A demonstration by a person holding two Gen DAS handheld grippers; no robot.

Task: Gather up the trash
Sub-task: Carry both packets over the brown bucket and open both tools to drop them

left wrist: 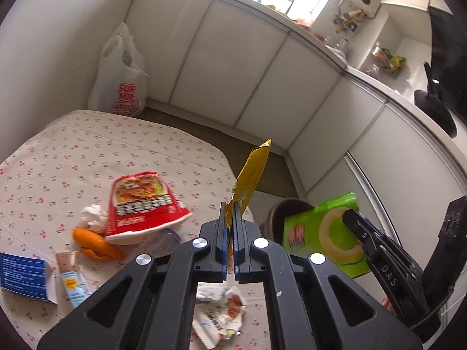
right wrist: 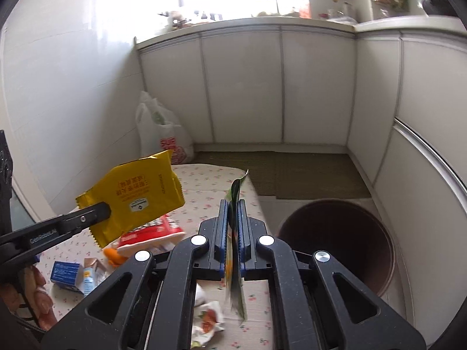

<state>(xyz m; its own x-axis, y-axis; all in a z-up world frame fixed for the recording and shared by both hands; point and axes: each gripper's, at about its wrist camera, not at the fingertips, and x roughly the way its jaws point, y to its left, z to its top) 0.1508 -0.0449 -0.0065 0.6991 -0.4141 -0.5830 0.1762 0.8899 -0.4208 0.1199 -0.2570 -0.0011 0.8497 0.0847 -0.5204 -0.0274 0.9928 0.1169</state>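
Note:
My left gripper [left wrist: 232, 213] is shut on a yellow snack wrapper [left wrist: 253, 172], held up above the table's right edge; the wrapper also shows in the right wrist view [right wrist: 137, 192]. My right gripper [right wrist: 232, 213] is shut on a green snack packet [right wrist: 235, 192], which also shows in the left wrist view [left wrist: 327, 233], in front of a brown round bin [right wrist: 338, 239] on the floor to the right of the table. A red noodle bag [left wrist: 143, 204], a crumpled tissue [left wrist: 93, 217], an orange clip-like item [left wrist: 96, 243] and a crumpled wrapper [left wrist: 221, 315] lie on the flowered tablecloth [left wrist: 87, 151].
A blue box [left wrist: 23, 277] and a small tube [left wrist: 70, 280] lie at the table's left. A white shopping bag [left wrist: 121, 78] stands on the floor by the wall. White cabinets [left wrist: 233, 67] and a counter surround the floor space.

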